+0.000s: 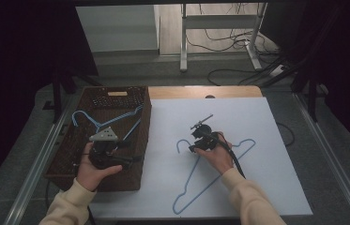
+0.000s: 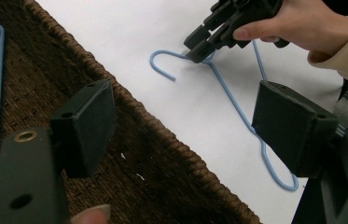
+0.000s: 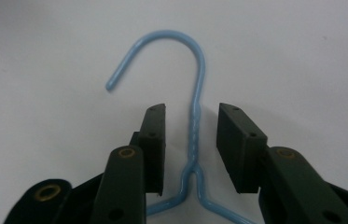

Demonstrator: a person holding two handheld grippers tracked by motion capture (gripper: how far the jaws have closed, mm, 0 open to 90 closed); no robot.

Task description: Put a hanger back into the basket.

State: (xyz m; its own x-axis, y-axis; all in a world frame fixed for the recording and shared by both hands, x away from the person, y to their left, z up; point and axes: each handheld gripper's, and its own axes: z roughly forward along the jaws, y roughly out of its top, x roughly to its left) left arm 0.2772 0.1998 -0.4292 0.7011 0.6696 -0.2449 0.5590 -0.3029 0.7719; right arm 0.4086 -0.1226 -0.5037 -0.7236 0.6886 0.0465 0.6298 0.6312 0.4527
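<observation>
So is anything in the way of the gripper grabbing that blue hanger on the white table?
Nothing visible. The right hand-held gripper has its open jaws on either side of the blue hanger's twisted neck, with bare white table around it.

The person wears a cream long-sleeved top whose cuffs (image 1: 79,187) end at the wrists. Each hand carries a black two-jaw tool. The left gripper (image 2: 185,135) has thick, blocky rectangular pads with small screw holes, mounted on flat black arms that carry brass-ringed rivets (one ring shows on each arm), and a pale grey three-cornered plate (image 1: 103,135) dotted with holes sits on top of it. The right gripper (image 3: 192,147) has the same matte black pads and brass rivets, with a black cable (image 1: 232,158) trailing from it.
</observation>
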